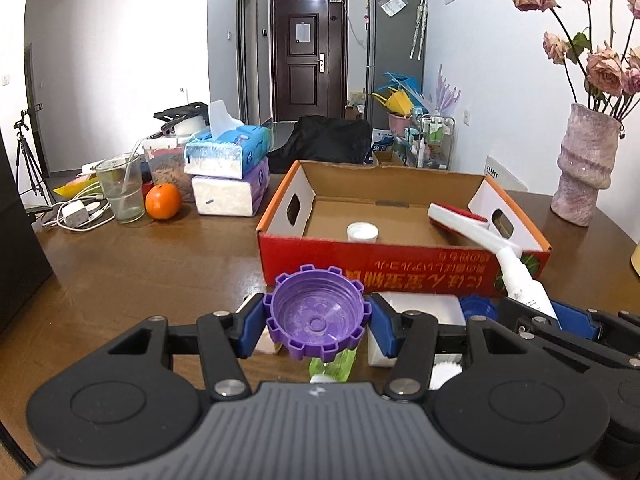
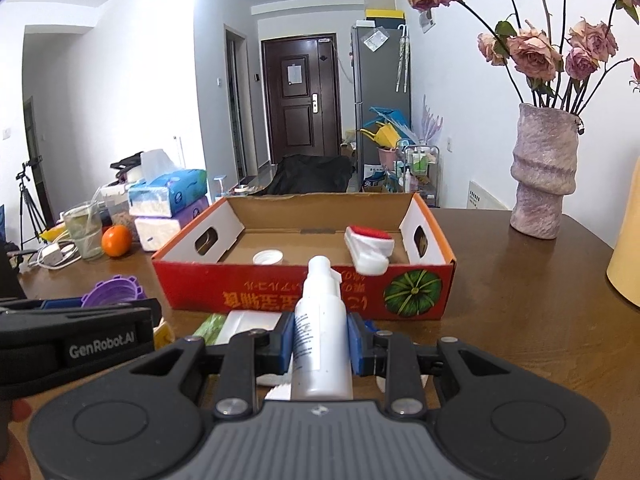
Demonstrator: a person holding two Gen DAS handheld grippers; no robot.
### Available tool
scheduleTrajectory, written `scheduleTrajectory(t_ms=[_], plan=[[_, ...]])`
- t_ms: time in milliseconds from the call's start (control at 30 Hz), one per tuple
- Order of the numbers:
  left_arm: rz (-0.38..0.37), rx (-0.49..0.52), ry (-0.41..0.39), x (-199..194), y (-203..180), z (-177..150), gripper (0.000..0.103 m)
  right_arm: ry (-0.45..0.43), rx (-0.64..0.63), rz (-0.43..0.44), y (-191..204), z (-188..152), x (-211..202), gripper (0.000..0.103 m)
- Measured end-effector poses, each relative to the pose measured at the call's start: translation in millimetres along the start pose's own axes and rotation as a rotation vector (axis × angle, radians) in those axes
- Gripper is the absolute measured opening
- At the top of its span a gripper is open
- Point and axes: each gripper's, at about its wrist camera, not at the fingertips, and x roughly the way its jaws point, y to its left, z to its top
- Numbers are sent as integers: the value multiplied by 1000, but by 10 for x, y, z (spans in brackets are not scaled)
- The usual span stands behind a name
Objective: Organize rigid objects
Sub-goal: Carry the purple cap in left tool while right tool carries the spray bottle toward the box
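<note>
- Nearest, the left claw [image 1: 317, 330] is clamped on a purple gear-edged cap [image 1: 318, 316], its blue pads pressing the toothed rim from either side so the open hollow faces up. A rim grip like this looks the surest hold on something so shallow.
- Under that cap a green bottle [image 1: 334, 364] and a white block [image 1: 416, 312] lie on the brown worktop [image 1: 160, 272], not yet sorted.
- The right claw [image 2: 320, 340] is closed tight around a white spray bottle [image 2: 318, 332], gripped at mid-body with the nozzle pointing ahead toward the box, which I take to be a carry posture for dropping it in nose first.
- Just beyond both claws stands the red cardboard box [image 2: 280, 292], open at the top; it seems to be the collecting place. Inside it already lie a white cap [image 2: 267, 257] on the floor and a red-and-white brush [image 2: 368, 246] leaning against the right-hand end.
- Well to the left, tissue packs [image 1: 228, 168], an orange [image 1: 163, 201] and a glass [image 1: 120, 188] sit apart from the job.
- Far right, a vase of dried roses [image 2: 544, 176] stands clear of the box; a wide swing could catch it.
</note>
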Motion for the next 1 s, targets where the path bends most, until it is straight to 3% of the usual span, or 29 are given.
scheduleTrajectory(t_ms=[1000], plan=[[-4,-48,-15,724,-193,608,56,-22,13,-22,-198,452,719,27]])
